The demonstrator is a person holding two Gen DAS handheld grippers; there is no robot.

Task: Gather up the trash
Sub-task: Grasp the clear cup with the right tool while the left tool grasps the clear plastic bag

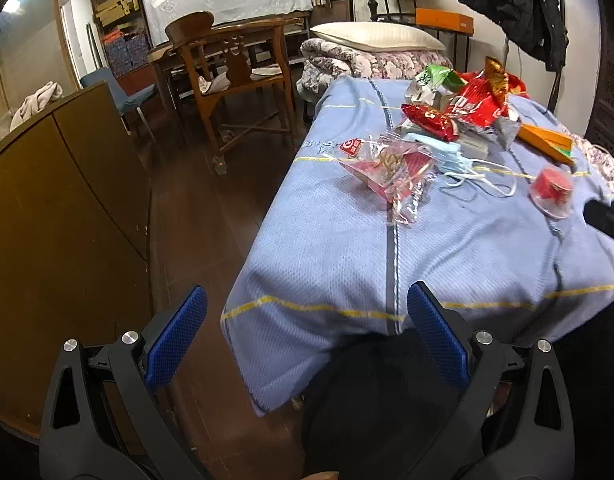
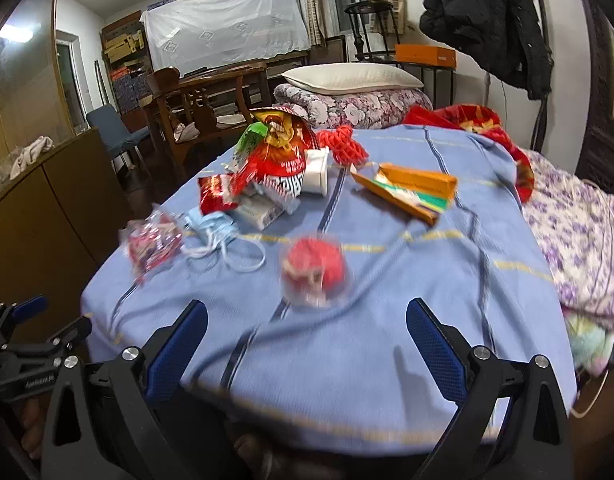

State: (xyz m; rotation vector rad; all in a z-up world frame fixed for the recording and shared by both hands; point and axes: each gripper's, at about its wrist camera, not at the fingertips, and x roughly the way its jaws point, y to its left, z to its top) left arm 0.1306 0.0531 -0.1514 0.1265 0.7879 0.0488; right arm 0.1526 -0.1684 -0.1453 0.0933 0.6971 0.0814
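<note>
Both grippers, left gripper (image 1: 307, 330) and right gripper (image 2: 307, 336), gape wide and empty at the near edge of the blue bedspread (image 2: 347, 352). Ahead, clear cloth separates them from the red plastic cup (image 2: 315, 272), face masks (image 2: 211, 228), and snack wrappers (image 2: 275, 164); their print is unreadable.

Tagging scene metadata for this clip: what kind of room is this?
Likely a lived-in home, a combined bedroom and dining room. A bed under a blue blanket strewn with snack wrappers, a pillow on folded floral quilts, a wooden chair at a table, a black coat hanging.
</note>
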